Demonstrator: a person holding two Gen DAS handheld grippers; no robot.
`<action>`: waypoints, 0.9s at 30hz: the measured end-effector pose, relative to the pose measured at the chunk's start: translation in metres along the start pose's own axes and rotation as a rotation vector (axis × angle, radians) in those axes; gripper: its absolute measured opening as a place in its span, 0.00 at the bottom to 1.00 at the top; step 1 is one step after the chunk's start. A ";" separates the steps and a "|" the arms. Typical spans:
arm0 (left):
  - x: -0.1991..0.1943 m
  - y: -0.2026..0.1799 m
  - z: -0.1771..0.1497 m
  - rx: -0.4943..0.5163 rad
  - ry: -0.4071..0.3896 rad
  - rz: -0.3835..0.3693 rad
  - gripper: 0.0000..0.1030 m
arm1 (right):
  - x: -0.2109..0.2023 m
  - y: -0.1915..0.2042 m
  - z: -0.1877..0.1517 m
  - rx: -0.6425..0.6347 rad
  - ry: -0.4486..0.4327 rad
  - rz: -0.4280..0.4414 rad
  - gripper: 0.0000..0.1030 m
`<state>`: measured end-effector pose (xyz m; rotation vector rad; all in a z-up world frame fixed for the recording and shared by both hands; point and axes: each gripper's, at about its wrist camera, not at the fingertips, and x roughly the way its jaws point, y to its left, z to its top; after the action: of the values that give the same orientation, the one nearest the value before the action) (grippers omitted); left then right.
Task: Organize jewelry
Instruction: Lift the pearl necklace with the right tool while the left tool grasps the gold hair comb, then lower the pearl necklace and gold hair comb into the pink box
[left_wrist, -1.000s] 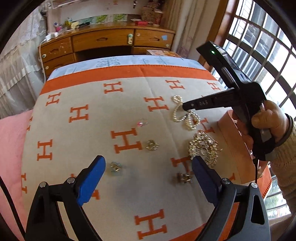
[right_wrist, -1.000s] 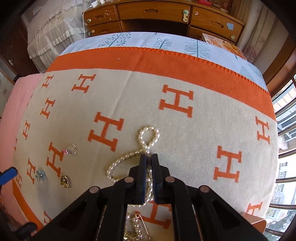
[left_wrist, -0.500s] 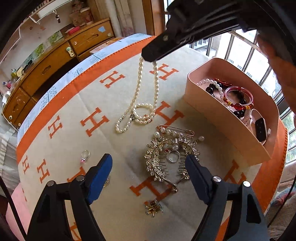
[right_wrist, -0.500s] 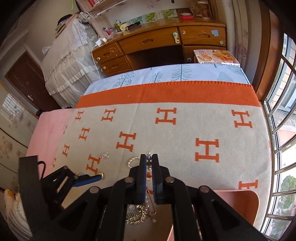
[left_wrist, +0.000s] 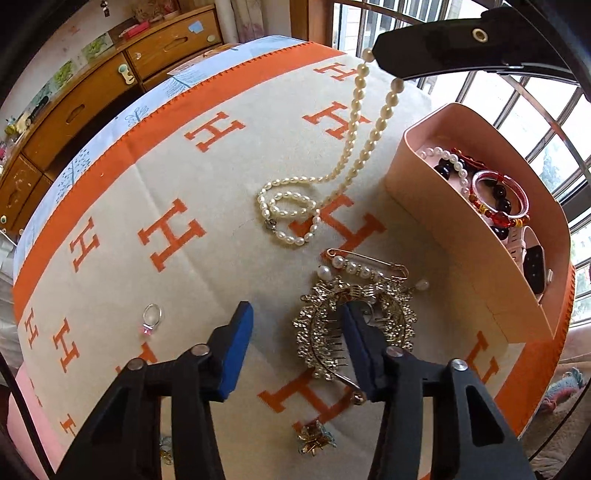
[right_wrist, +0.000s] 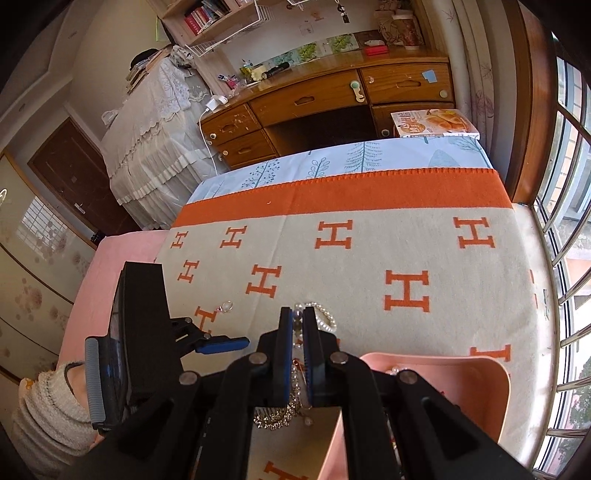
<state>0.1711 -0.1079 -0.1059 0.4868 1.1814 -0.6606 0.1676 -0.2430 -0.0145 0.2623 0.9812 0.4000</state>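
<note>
Right gripper (right_wrist: 298, 325) is clamped on a pearl necklace (left_wrist: 347, 147), one end lifted, the rest coiled on the orange-and-beige blanket (left_wrist: 207, 177) beside a pink box (left_wrist: 443, 229). Left gripper (left_wrist: 295, 347), jaws closing, straddles one side of a gold hair comb (left_wrist: 321, 332), not yet pinching it.

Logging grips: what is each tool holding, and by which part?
Right tool: pearl necklace, pinched at its strand's raised loop. Left tool: closing around the comb, nothing held.

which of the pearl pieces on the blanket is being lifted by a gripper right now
The long pearl necklace: the right gripper pinches its top, its lower loops still on the blanket. The pearl safety-pin brooch lies flat, untouched.
</note>
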 end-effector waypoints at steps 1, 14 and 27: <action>0.000 -0.002 0.002 0.008 0.006 -0.015 0.29 | 0.001 -0.003 -0.001 0.007 0.002 0.004 0.05; -0.020 0.000 -0.013 -0.053 -0.043 0.062 0.23 | -0.010 -0.021 -0.014 0.061 -0.022 0.039 0.05; -0.092 -0.008 -0.021 -0.096 -0.201 0.105 0.24 | -0.081 0.002 -0.023 0.034 -0.196 0.096 0.05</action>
<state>0.1300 -0.0794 -0.0254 0.3893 0.9865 -0.5458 0.1081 -0.2763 0.0353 0.3734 0.7859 0.4369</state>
